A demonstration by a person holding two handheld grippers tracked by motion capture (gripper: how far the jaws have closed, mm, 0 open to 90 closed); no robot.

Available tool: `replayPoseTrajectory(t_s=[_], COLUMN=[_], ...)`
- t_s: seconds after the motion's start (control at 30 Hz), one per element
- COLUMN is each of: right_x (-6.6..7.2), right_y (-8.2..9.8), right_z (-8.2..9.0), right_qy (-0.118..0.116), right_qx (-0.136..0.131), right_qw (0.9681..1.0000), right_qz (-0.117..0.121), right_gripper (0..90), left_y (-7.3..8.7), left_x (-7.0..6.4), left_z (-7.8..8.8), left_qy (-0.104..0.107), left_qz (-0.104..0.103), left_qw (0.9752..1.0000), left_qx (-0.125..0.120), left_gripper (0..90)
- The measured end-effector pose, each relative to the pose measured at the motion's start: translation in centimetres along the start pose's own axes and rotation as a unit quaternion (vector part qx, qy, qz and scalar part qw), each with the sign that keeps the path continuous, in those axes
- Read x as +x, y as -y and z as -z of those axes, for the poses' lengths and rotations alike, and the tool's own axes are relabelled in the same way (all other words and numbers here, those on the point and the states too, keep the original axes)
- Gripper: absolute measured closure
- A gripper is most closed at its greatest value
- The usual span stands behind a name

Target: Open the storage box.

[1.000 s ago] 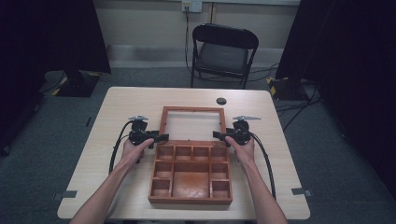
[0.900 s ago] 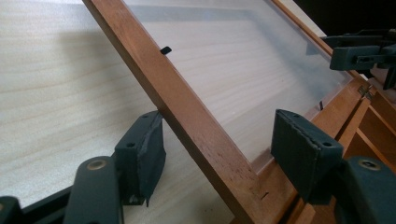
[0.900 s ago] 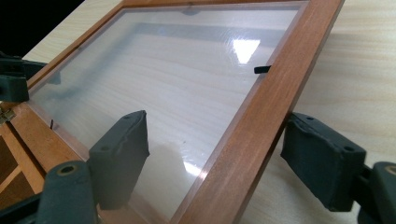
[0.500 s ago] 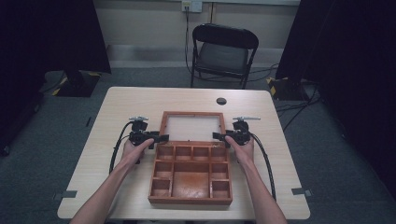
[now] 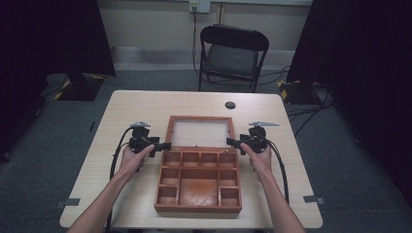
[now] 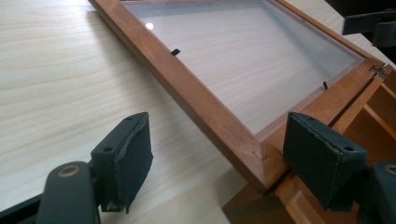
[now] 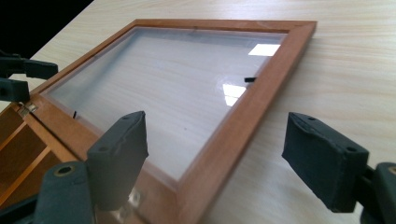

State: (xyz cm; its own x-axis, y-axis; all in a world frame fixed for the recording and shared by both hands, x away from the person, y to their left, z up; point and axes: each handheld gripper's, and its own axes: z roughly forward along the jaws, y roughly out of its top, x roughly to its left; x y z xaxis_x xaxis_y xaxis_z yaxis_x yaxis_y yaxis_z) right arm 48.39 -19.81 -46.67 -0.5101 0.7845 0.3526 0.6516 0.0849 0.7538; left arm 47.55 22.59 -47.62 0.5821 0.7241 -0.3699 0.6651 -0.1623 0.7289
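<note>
While the wooden compartment box (image 5: 198, 182) sits at the centre of the table (image 5: 141, 104), its glazed lid (image 5: 199, 133) lies folded back flat on the tabletop at 12 o'clock from the tray, joined to it along the hinged edge. The tray holds a row of small cells along its far side, smaller cells down both flanks and one large cell in the middle.

The left gripper (image 5: 158, 144) is positioned at 9 o'clock of the hinge line. Its jaws stand wide apart and straddle the near left corner of the lid frame (image 6: 243, 140); neither pad is seen to press on the wood.

The right gripper (image 5: 234, 142) is positioned at 3 o'clock of the hinge line. Its jaws are likewise spread wide, one on either side of the lid's right rail (image 7: 233, 135), gripping nothing.

A small dark disc (image 5: 230, 105) lies on the table at 12 o'clock, well apart from the lid. A folding chair (image 5: 232, 54) stands beyond the far table edge.
</note>
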Motion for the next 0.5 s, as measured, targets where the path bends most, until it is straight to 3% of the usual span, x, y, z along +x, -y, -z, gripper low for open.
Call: replayPoseTrajectory(t_s=[0.3,0.5], right_x=[0.0,0.4], right_y=[1.0,2.5], right_z=[3.7,5.8], right_qy=[0.013,0.026], right_qx=[-0.012,-0.005], right_qw=[0.9998,0.9992], right_qz=[0.012,0.030], right_gripper=[20.2,18.5], left_y=[0.6,1.8], left_x=[-0.6,-0.7], left_z=[1.8,3.7], left_qy=[0.001,-0.007], left_qz=[-0.013,-0.039], left_qw=[0.9999,0.9992], left_qx=[-0.002,0.007], left_gripper=[22.8,20.4])
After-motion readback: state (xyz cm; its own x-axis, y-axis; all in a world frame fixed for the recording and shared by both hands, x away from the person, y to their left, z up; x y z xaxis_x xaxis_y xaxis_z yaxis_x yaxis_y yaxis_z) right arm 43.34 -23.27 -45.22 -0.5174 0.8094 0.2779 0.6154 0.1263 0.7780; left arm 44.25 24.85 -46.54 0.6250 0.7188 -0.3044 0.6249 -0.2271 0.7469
